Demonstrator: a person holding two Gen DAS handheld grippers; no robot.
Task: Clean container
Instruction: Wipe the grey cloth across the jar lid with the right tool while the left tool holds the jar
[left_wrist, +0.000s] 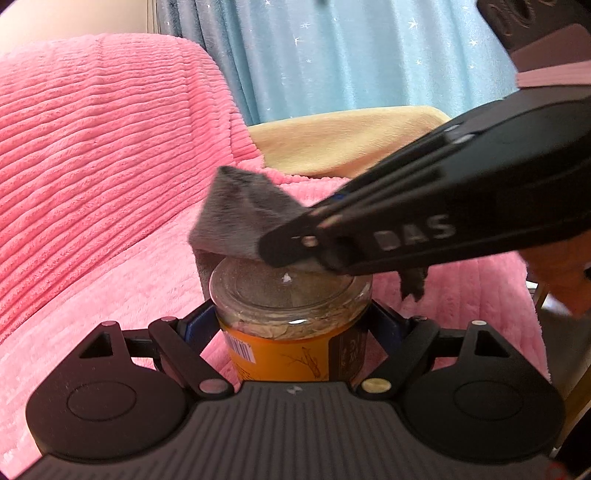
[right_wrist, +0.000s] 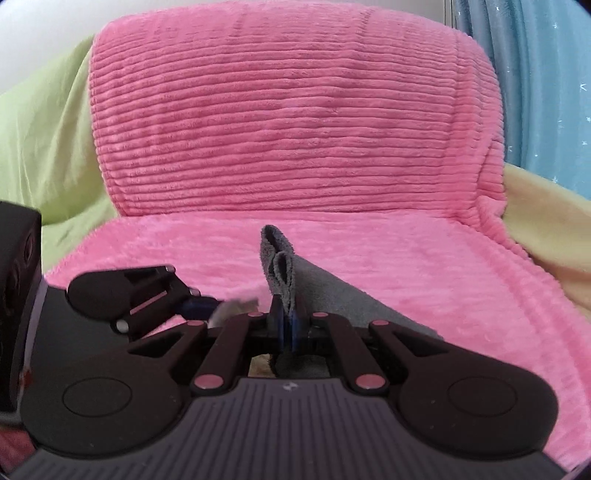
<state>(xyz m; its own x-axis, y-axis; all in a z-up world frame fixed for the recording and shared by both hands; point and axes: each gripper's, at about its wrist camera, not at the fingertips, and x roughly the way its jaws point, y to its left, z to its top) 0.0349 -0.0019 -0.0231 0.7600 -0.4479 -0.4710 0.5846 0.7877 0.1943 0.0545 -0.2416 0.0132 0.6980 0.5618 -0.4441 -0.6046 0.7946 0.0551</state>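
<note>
The glass jar (left_wrist: 291, 317), with its orange label and a film of residue showing under the shoulder, is clamped across its body by the left claw (left_wrist: 291, 321), and held out over the pink ribbed blanket (left_wrist: 110, 166) that covers a seat. I cannot tell which end of the jar faces the camera. The right claw (left_wrist: 295, 247) is pinched tight on a folded grey cloth (left_wrist: 240, 218), whose bunched fold lies right on top of the jar, touching the upper glass face.

Wiping looks under way rather than finished: the cloth is on the top face only, and the cloudy band below the jar's shoulder suggests the sides, and perhaps the inside, are left to do.

Around the jar there is plenty of room. In the right wrist view the blanket spreads wide and bare beyond the cloth (right_wrist: 280, 266), ending at the upright padded back (right_wrist: 295, 110) well behind the jar. To the jar's right the blanket's edge drops off near a yellow cover (left_wrist: 351, 140); the blue curtain (left_wrist: 351, 55) hangs farther back. The tightest spot is between the two claws themselves, which nearly meet just above the jar.
</note>
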